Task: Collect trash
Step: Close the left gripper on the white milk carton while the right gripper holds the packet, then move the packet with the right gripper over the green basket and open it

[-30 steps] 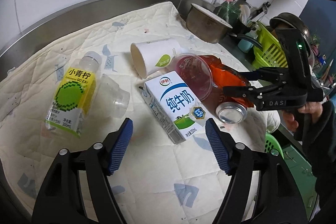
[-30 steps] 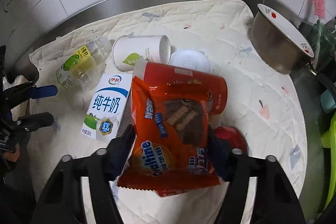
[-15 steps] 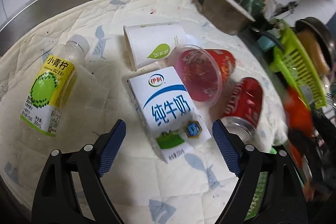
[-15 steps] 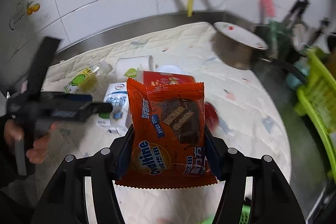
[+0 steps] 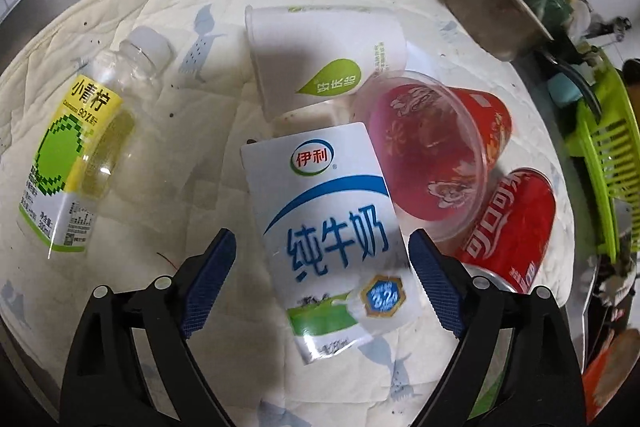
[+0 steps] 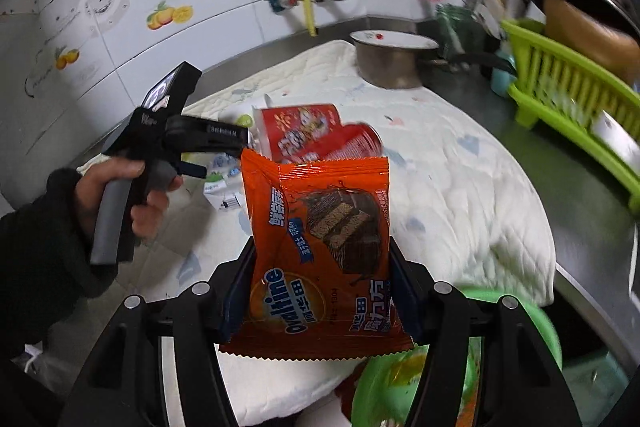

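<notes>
My left gripper (image 5: 320, 267) is open, its blue pads on either side of a white and blue milk carton (image 5: 332, 227) lying on the quilted mat (image 5: 180, 107). Around it lie a lime drink bottle (image 5: 76, 155), a white paper cup (image 5: 320, 63), a red noodle cup with a clear lid (image 5: 436, 155) and a red soda can (image 5: 512, 223). My right gripper (image 6: 320, 287) is shut on an orange Ovaltine snack wrapper (image 6: 320, 247), held above a green bin (image 6: 460, 367) below the counter edge. The left gripper also shows in the right wrist view (image 6: 192, 139).
A metal bowl (image 6: 392, 59) stands at the back right of the mat. A green dish rack (image 6: 572, 95) with a dark pan (image 6: 588, 11) stands to the right. Tiled wall with pipes behind. The steel counter edge (image 6: 592, 299) runs at the right.
My left gripper has moved closer and now straddles the milk carton. My right gripper has carried the wrapper back off the mat toward the green bin.
</notes>
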`<state>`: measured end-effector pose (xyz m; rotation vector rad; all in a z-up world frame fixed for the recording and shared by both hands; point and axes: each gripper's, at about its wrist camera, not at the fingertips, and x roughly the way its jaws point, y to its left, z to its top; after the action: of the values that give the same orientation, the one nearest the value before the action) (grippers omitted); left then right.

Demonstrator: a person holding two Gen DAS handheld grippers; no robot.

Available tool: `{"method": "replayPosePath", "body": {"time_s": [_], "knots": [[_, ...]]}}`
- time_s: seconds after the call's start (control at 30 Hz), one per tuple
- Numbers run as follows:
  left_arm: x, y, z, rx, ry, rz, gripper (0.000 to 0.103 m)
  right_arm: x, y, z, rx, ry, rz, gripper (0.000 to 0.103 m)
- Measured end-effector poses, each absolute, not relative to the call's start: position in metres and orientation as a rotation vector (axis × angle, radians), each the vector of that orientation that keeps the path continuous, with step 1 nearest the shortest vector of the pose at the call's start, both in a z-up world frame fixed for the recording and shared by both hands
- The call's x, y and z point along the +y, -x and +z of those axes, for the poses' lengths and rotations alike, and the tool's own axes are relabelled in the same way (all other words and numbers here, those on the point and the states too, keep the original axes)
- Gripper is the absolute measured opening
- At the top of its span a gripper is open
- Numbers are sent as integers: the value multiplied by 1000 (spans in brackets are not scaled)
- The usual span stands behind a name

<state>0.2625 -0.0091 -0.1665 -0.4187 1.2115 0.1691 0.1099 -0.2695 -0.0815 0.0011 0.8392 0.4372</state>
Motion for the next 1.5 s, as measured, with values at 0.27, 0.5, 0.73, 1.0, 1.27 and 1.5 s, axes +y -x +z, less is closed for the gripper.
{"method": "replayPosePath", "body": {"time_s": [0.27, 0.5, 0.73, 1.0, 1.27, 1.5], "knots": [[-14, -269, -176, 1247, 431, 201, 82, -295, -81, -95, 866, -80, 341, 58], [-21, -259, -169, 1231, 410, 188, 70, -319, -61, -102, 883, -131, 244, 58], [-17, -228, -153, 1191, 397, 133, 69, -349, -49, -125, 942, -161, 125, 59], [-45, -188, -127, 1143, 343, -33, 69, -382, -46, -168, 1017, -173, -2, 61], [-127, -171, -100, 1119, 249, -266, 69, -402, -37, -184, 1020, -188, -65, 82], [-211, -158, -102, 1136, 143, -464, 69, -424, -6, -164, 956, -238, -116, 84]]}}
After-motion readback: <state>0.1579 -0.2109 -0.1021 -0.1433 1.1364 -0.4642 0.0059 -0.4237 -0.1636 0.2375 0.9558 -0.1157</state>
